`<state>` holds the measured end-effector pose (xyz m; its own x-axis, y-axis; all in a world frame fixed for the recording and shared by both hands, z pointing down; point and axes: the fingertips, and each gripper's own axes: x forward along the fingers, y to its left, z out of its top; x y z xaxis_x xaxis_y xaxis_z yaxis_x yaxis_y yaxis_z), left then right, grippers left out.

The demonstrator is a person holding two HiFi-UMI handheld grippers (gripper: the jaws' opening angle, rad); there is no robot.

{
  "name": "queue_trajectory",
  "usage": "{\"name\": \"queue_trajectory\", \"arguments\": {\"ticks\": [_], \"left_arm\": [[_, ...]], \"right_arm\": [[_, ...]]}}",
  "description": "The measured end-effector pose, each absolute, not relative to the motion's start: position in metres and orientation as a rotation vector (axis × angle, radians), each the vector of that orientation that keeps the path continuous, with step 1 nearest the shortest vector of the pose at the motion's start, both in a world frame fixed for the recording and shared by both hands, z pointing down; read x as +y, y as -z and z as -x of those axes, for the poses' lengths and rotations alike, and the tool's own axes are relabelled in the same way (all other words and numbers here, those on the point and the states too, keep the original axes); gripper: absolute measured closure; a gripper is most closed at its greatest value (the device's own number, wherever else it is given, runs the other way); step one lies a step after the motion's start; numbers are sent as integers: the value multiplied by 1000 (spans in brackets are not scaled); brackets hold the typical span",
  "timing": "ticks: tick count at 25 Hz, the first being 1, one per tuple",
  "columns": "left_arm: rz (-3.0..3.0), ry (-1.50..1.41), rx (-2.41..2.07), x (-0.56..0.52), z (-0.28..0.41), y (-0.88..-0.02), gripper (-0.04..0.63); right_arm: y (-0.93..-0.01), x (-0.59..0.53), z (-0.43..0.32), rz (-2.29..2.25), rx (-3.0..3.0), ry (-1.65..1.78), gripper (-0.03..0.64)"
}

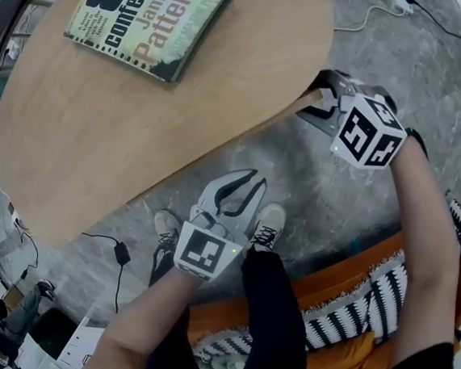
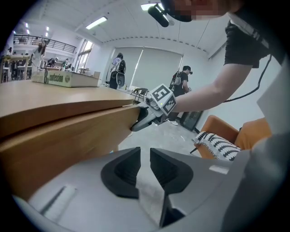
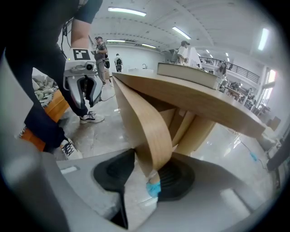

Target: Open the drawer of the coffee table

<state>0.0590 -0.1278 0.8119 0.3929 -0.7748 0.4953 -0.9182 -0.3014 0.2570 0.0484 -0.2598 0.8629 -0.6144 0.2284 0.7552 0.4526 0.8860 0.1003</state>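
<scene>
Right tool point(image 3: 146, 168): jaws clamped on drawer point(image 3: 146, 118) front edge under worktop point(image 1: 131, 121). Left tool point(image 1: 245, 183): jaws slightly apart, empty, over open floor point(image 1: 338, 202) beside worktop rim.

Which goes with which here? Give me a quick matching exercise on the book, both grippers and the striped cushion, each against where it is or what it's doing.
Things:
1. book
2. left gripper
3. right gripper
4. striped cushion

Places or states:
A. closed on the drawer front below the table top
B. on the orange sofa
C. flat on the table top
D. empty, above the floor by the shoes

Pairs: 1-C, 2-D, 3-A, 4-B
</scene>
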Motion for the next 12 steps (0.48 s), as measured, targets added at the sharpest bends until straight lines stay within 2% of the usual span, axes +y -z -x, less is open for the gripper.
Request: {"name": "queue_trajectory", "arguments": {"ticks": [12], "left_arm": [[-2211, -388, -1351, -105, -84, -814, 526]], "right_arm": [[-868, -233, -89, 509, -2168, 355, 476]]}}
